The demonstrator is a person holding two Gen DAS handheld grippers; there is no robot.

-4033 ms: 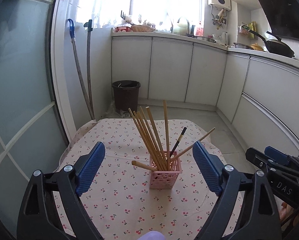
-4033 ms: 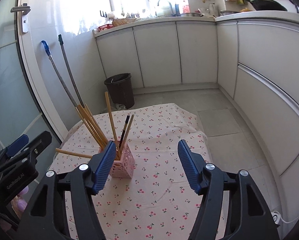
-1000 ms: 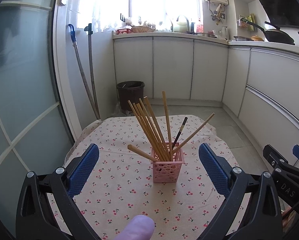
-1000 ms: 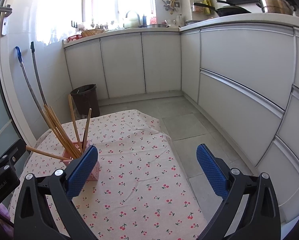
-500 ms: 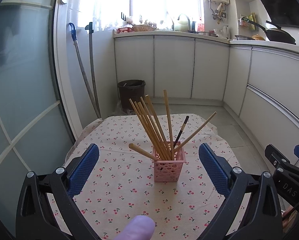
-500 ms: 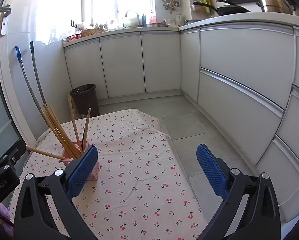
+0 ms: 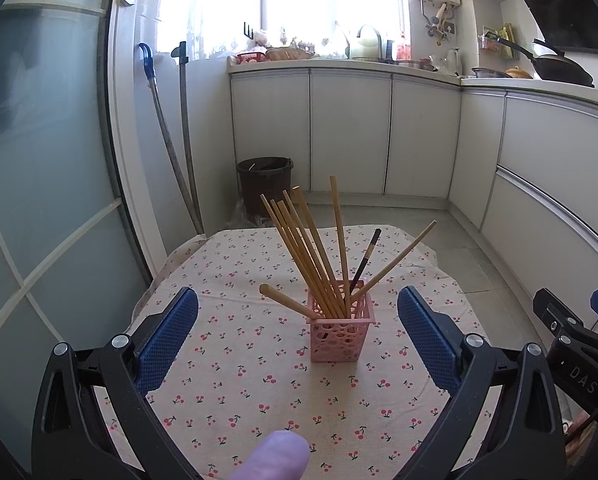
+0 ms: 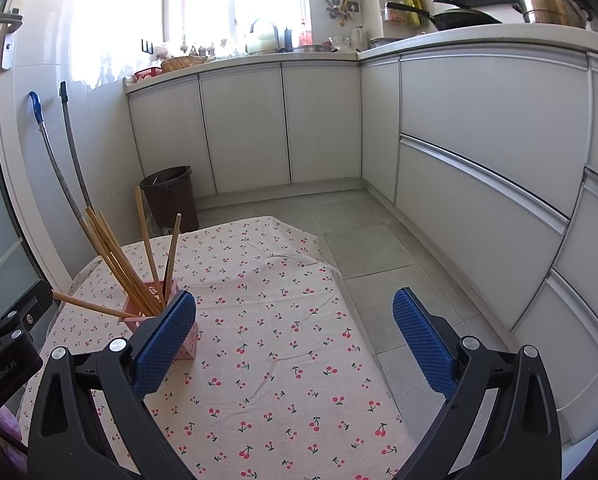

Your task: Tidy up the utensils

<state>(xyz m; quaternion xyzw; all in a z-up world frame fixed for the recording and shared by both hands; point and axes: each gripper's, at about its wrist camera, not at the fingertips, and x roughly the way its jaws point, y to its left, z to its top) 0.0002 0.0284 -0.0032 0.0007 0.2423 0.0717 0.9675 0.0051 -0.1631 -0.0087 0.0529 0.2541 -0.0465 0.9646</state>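
Chopsticks (image 7: 319, 256) stand fanned in the pink holder (image 7: 340, 332) mid-bench, dead ahead of the left gripper (image 7: 297, 338), jaws wide open and empty. Right gripper (image 8: 295, 338), also gaping and empty, has the holder off to its left.

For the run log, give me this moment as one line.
left gripper: open, empty | right gripper: open, empty | chopsticks: standing in pink holder | holder: on cherry tablecloth | stage: nothing grasped

Cherry-print tablecloth (image 7: 259, 380); dark bin (image 7: 264, 184) beside white cabinets (image 7: 349, 132); two mop handles (image 7: 171, 140) leaning on wall.
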